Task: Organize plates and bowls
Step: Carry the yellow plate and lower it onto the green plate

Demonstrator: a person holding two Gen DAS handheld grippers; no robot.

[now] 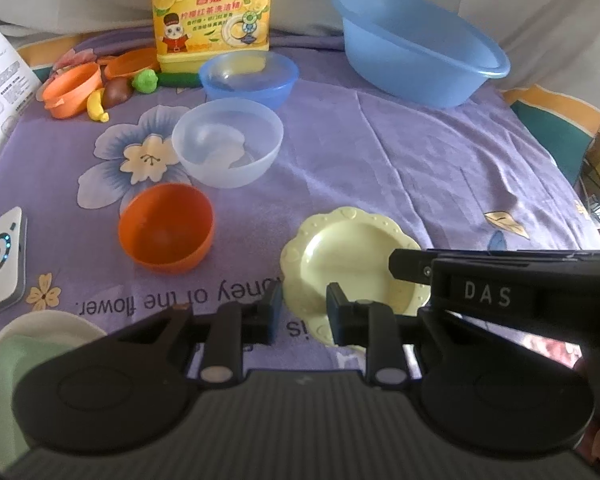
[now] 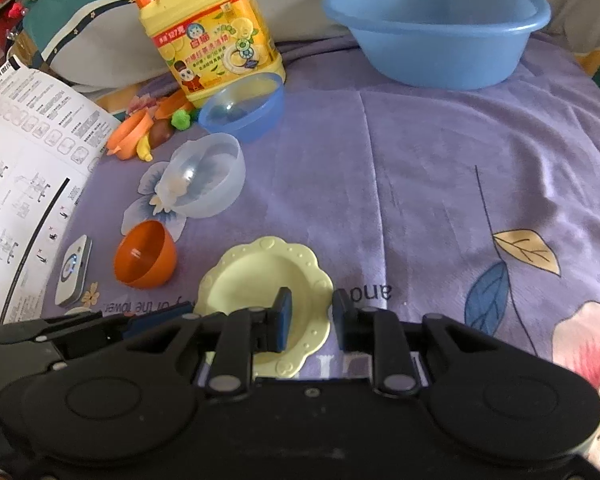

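**Gripping the scalloped plate by both rims**

Lying well ahead of both grippers, the blue basin (image 2: 436,24) looks the likely place for the dishes and is best kept in line. The purple floral cloth (image 2: 420,184) is soft, so a level lift is advised. The pale yellow scalloped plate (image 2: 256,276) sits directly at the fingertips. The right gripper (image 2: 310,316) is narrowly parted, its jaws straddling the plate's near right rim; whether the pads press cannot be told. The left gripper (image 1: 302,312) is likewise nearly closed across the opposite rim, contact unclear. The clear bowl (image 1: 228,142), blue bowl (image 1: 249,78) and orange bowl (image 1: 166,228), ahead to the left, should be left undisturbed.
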